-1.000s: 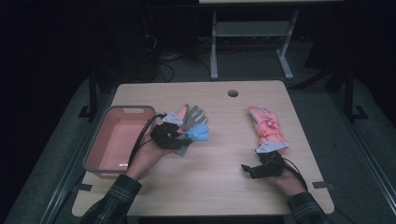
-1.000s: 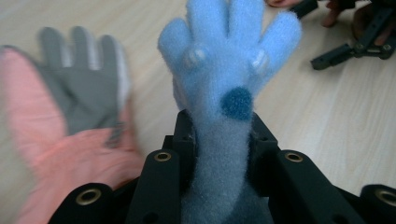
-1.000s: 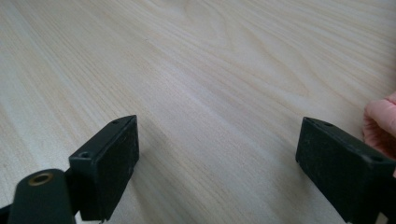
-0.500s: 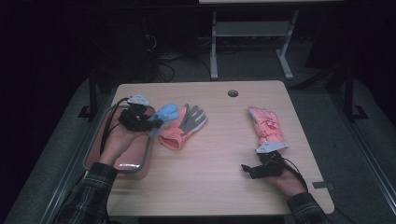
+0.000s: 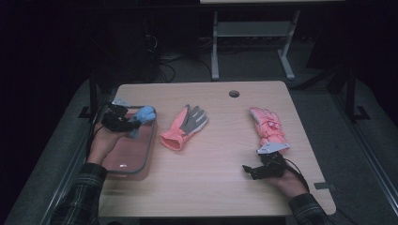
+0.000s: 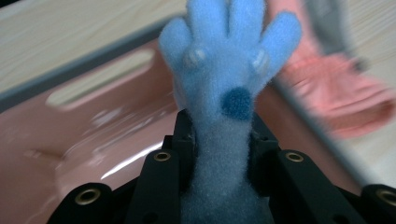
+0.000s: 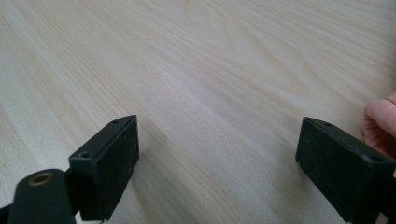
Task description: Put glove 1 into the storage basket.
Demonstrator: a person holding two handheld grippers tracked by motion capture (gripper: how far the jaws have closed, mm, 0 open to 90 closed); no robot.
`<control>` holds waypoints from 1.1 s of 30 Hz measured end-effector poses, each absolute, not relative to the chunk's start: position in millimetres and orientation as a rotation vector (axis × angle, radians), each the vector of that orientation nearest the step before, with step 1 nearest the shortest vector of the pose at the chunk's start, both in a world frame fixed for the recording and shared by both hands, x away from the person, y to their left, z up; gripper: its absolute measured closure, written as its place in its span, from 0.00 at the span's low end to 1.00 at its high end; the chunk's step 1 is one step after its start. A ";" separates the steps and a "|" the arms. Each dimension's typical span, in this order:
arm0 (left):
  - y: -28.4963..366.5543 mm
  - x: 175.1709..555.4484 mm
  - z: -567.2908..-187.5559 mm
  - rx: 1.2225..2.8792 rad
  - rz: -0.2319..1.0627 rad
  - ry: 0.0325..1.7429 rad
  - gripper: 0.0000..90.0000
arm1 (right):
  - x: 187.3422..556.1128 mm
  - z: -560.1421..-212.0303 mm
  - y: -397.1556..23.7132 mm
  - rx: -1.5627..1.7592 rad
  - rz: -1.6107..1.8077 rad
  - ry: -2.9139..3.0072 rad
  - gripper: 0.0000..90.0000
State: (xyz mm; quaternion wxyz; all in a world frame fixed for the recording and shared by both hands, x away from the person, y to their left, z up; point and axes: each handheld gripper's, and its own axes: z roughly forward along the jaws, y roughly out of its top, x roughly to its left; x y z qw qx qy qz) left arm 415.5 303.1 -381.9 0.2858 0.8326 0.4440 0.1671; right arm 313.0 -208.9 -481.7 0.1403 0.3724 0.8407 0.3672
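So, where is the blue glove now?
In the high view, the blue glove is at the table's left, held by the left gripper over the pink tray.

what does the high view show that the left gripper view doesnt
High view alone: the whole table, a pink ski glove at its right, and the right hand-held gripper resting open near it. Left gripper view alone: the blue glove's dark spot and its cuff pinched between the black jaws. Both: the blue glove held by the left hand-held gripper over the pink tray, and the pink and grey glove beside it.
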 end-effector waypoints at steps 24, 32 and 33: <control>311.7 428.4 -413.2 2.260 0.375 1.259 0.29 | 312.4 -481.6 -209.0 1.080 1.060 2.427 0.14; 297.6 415.4 -377.5 2.163 0.385 1.150 0.43 | 312.4 -481.6 -209.0 1.081 1.060 2.427 0.14; 293.1 413.6 -374.2 2.157 0.377 1.128 0.52 | 312.4 -481.6 -209.0 1.081 1.060 2.427 0.14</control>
